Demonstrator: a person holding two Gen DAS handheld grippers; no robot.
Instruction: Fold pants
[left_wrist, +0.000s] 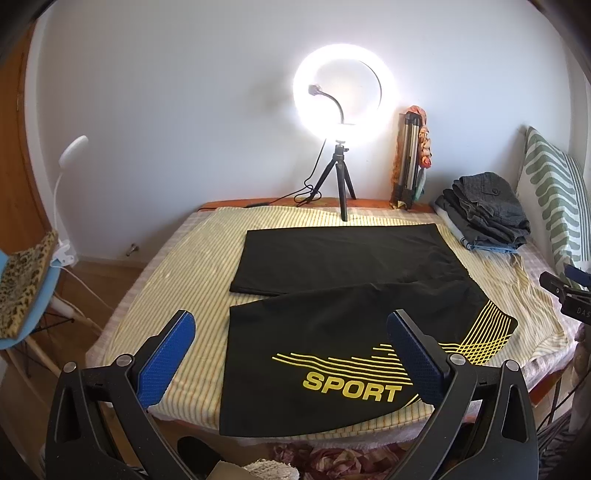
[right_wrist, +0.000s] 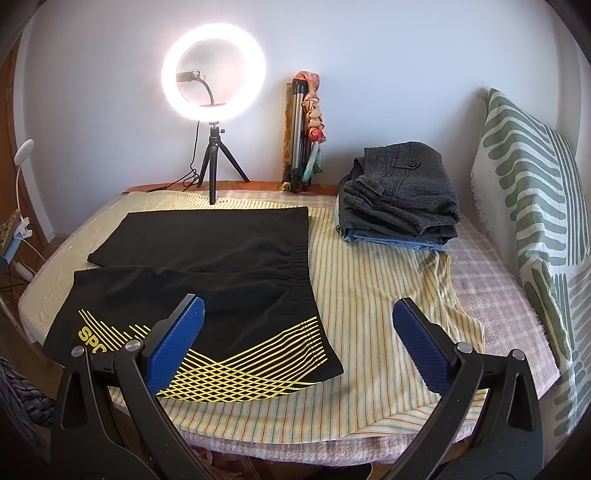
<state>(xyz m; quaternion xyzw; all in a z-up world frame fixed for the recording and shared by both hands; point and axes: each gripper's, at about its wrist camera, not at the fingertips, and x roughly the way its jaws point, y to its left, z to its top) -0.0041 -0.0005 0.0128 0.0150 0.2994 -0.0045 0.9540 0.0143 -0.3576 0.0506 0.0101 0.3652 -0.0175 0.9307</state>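
Observation:
Black sport pants (left_wrist: 332, 295) with yellow lines and the word SPORT lie spread flat on the striped cloth, legs pointing left, waistband to the right. They also show in the right wrist view (right_wrist: 207, 266). My left gripper (left_wrist: 291, 325) is open and empty, hovering above the near leg. My right gripper (right_wrist: 299, 314) is open and empty, above the waistband's near corner and the bare cloth beside it. The right gripper's tip also shows at the right edge of the left wrist view (left_wrist: 565, 288).
A lit ring light on a small tripod (left_wrist: 341, 147) stands at the table's far edge. A folded tripod (right_wrist: 301, 136) leans on the wall. A stack of folded clothes (right_wrist: 402, 195) lies at the back right, next to a green-patterned pillow (right_wrist: 535, 206). A blue chair (left_wrist: 22, 288) stands left.

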